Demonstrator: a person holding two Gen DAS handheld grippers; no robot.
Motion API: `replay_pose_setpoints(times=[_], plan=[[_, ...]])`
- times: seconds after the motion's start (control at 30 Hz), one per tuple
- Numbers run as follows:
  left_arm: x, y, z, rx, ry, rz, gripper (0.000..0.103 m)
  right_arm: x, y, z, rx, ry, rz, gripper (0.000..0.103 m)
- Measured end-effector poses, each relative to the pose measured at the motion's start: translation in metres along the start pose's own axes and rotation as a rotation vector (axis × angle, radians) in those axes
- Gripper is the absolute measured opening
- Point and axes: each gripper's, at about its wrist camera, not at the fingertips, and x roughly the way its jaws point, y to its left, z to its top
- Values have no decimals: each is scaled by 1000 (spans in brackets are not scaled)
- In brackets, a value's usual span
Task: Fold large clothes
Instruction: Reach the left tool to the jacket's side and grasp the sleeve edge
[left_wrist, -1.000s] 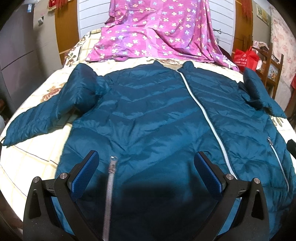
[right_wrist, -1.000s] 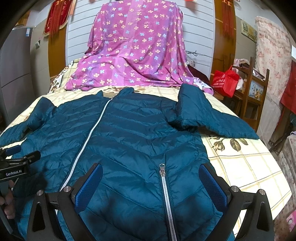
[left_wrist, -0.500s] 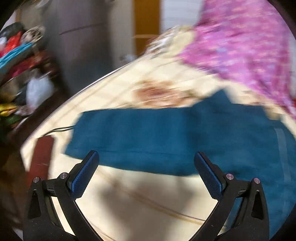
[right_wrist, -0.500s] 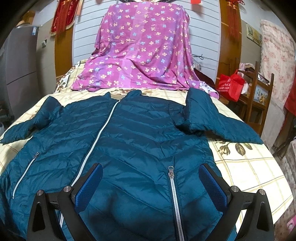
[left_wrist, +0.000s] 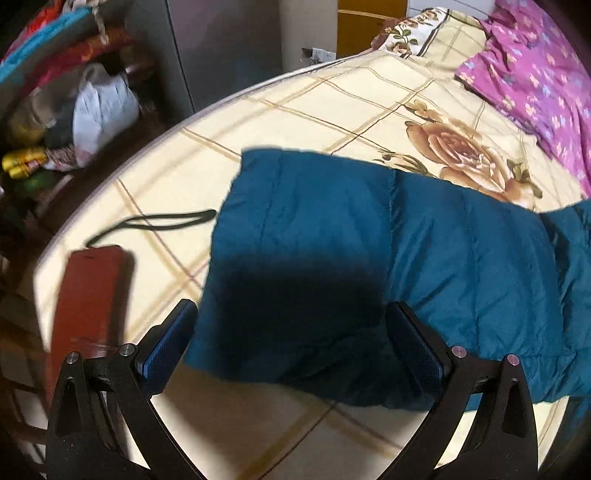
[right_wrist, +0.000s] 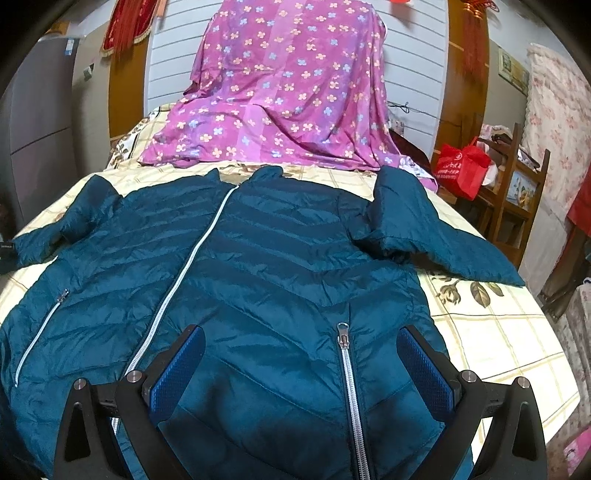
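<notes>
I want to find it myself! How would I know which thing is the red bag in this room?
Start at the bed with the flowery cream sheet and the big teal jacket spread on it. Look past the jacket's outstretched sleeve to the wooden shelf beside the bed. The red bag sits there, bright red with pale printing, the only bag with handles nearby.

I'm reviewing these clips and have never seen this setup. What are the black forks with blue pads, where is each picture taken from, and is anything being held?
No robot here: a person holds a two-finger gripper in each hand, each with a fisheye camera looking along its fingers. The left gripper view looks at one sleeve of a teal puffer jacket spread on a bed; a red-brown case lies beside it. The right gripper view looks over the jacket's front toward a purple floral cloth. Both grippers are open and hold nothing.
</notes>
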Motion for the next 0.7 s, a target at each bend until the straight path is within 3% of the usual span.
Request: replay_pose_setpoints(times=[0.17,0.23,0.3,0.4,0.47,0.57,0.7], plan=[[0,2,0,-26,-36,-58,100,3,-2,-1,2,12,-8,103],[-4,3,1,-19,-65,-69,71,5,-2,0,4,15,-8,103],[-10,0,1,-19,-64,-169,17,5,-1,0,3,15,-5,103],[-33,-19,0,63,-134,-170,12,7,2,0,-5,18,-3,103],[-53,-31,-1,85,-192,-221,12,6,2,0,-12,14,-4,103],[-93,-52,-1,86,-253,-400,12,2,-1,-1,0,5,-2,103],[-144,-93,-4,128,-296,-581,12,-2,-11,-1,40,-2,3,103]])
